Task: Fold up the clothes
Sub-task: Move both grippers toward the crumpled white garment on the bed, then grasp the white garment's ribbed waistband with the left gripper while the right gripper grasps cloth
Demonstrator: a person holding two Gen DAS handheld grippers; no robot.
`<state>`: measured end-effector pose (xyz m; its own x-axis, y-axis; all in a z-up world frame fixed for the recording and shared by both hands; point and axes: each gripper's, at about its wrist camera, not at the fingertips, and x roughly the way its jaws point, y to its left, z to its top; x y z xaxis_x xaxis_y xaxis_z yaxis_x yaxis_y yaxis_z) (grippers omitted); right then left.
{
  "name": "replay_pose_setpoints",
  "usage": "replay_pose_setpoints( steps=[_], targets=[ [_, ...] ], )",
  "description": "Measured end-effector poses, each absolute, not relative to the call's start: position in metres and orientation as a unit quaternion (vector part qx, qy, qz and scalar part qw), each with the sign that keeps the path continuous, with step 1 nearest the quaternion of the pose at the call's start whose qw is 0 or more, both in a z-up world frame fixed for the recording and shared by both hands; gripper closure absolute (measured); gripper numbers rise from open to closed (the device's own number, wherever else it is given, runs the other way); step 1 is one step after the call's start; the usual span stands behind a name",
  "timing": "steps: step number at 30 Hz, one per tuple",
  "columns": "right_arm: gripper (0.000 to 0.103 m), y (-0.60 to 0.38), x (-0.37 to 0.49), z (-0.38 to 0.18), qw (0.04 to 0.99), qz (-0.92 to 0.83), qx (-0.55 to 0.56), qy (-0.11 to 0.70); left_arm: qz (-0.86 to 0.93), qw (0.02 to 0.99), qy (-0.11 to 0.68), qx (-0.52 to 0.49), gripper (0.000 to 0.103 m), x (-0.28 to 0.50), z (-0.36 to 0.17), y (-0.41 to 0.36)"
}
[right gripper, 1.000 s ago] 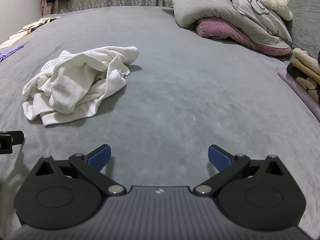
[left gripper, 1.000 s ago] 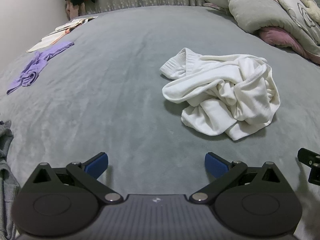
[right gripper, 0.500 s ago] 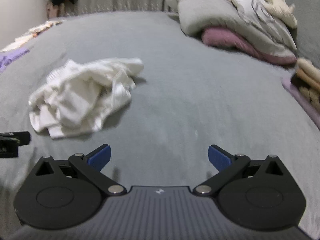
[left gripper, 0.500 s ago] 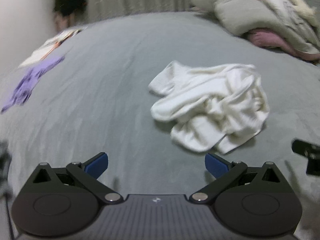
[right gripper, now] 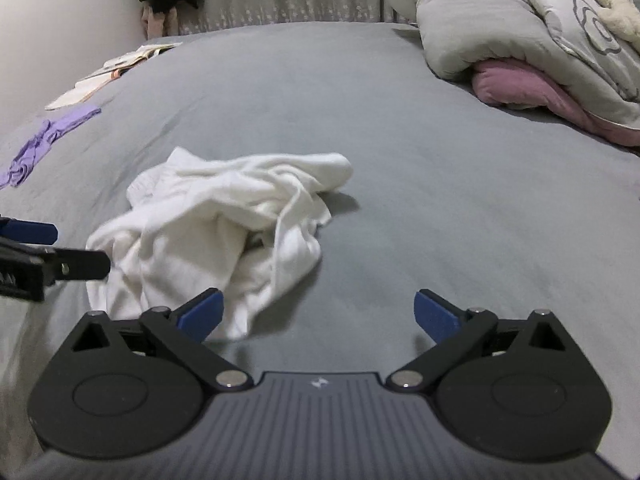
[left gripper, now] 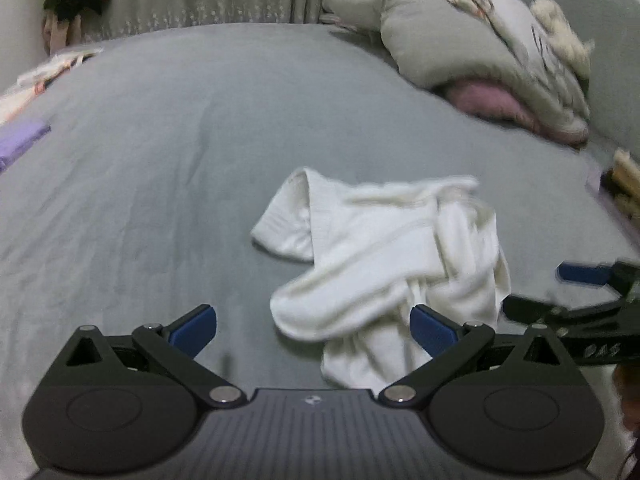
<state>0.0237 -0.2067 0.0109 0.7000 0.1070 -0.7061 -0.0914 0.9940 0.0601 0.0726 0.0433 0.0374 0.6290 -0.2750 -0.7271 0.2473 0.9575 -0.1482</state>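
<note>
Two grippers are hovering over a grey bed [left gripper: 168,168], and each camera is adding something the other misses. Both are showing a crumpled white garment [left gripper: 384,256] lying loose on the bed, gripped by nothing.

From the left wrist view, the left gripper [left gripper: 313,327] is holding its jaws wide apart, with the near edge of the garment lying between the blue pads [left gripper: 430,328]; whether they are touching the cloth is unclear. This view is blurred, yet it alone is showing the right gripper [left gripper: 592,296] from the side, just beside the garment's right edge, and a stack of folded things [left gripper: 624,184] at the far right.

The right wrist view is sharper. The right gripper [right gripper: 316,314] is also standing wide open, its left pad overlapping the garment's [right gripper: 224,232] near corner while its right pad is over bare bed [right gripper: 460,208]. Here the left gripper [right gripper: 44,252] is reaching in from the left edge, its black tip right at the garment's left side. Only this view is clearly showing a purple cloth [right gripper: 44,140] and papers [right gripper: 112,72] far left, well apart from the garment.

Both views are taking in a grey quilt [right gripper: 520,32] over a pink one [right gripper: 532,88] at the back right.
</note>
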Motion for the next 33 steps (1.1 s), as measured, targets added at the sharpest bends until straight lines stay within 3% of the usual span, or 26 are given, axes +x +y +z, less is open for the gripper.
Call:
replay_pose_setpoints(
  steps=[5,8,9,10,13,14,16,33],
  targets=[
    [0.032,-0.214,0.043,0.0,0.911,0.073,0.037,0.404,-0.143,0.9,0.409,-0.04,0.004,0.101,0.036,0.056],
    [0.037,-0.215,0.047,-0.003,0.91,0.079,0.041,0.405,-0.155,0.895,0.412,-0.072,0.014,0.116,0.034,0.055],
    [0.042,-0.215,0.048,-0.003,0.91,0.081,0.039,0.404,-0.163,0.892,0.413,-0.087,0.024,0.121,0.033,0.056],
    [0.053,-0.216,0.048,-0.003,0.91,0.087,0.042,0.403,-0.171,0.888,0.415,-0.1,0.033,0.125,0.032,0.057],
    [0.071,-0.219,0.049,-0.002,0.908,0.107,0.058,0.401,-0.178,0.88,0.422,-0.121,0.048,0.13,0.029,0.057],
    [0.084,-0.221,0.048,-0.003,0.908,0.11,0.065,0.399,-0.177,0.879,0.424,-0.129,0.048,0.13,0.029,0.058],
    [0.097,-0.224,0.048,-0.003,0.908,0.11,0.076,0.396,-0.176,0.877,0.424,-0.141,0.048,0.128,0.027,0.061],
    [0.1,-0.299,0.021,0.032,0.933,-0.066,0.059,0.348,-0.195,0.871,0.43,-0.139,0.042,0.114,0.026,0.059]
  ],
)
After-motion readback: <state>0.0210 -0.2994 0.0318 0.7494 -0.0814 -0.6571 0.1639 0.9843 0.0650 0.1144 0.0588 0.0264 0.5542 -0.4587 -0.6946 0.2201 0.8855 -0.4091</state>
